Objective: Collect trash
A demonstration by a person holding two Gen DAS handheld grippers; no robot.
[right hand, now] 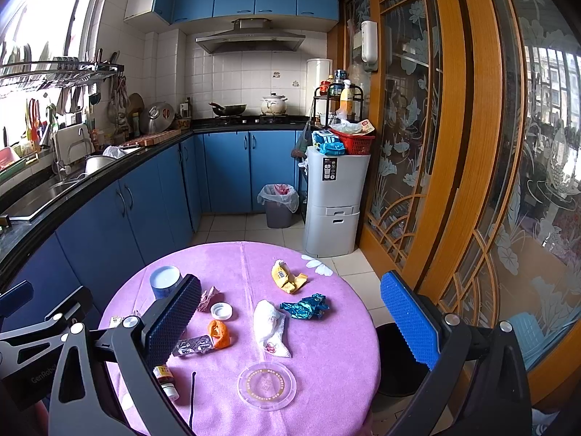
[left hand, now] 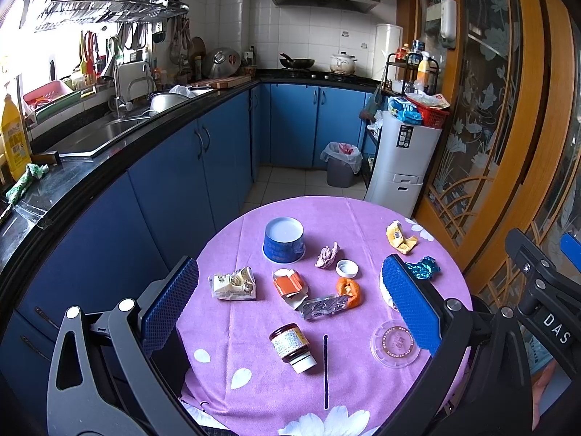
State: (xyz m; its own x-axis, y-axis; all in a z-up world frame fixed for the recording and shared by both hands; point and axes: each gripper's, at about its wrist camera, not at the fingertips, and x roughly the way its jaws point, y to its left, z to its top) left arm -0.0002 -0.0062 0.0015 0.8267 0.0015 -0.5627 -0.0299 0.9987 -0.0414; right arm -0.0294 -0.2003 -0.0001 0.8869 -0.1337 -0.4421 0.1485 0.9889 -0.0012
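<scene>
From the left wrist view, the left gripper (left hand: 290, 312) hangs above the round table (left hand: 363, 214), its jaws wide and holding nothing. Taking the blue tub (left hand: 284, 239) as landmark: it stands upside down at the far side, so nothing can be seen inside. Nearer to the gripper than the tub lie the cream wrapper (left hand: 233, 283), the orange carton (left hand: 288, 283), the orange peel (left hand: 350, 290) and the blister pack (left hand: 325, 307); this pack lies with its long axis across the jaws. The brown jar (left hand: 292, 345) lies on its side, nearest.

From the right wrist view, the right gripper (right hand: 290, 323) is also wide and empty. Right of the tub, the white tissue (right hand: 270, 327) lies straight ahead between the jaws, long axis pointing away from them. I judge the right hand is nearer to it. Far behind the tub, the lined trash bin (right hand: 279, 206) on the floor holds something red.
</scene>
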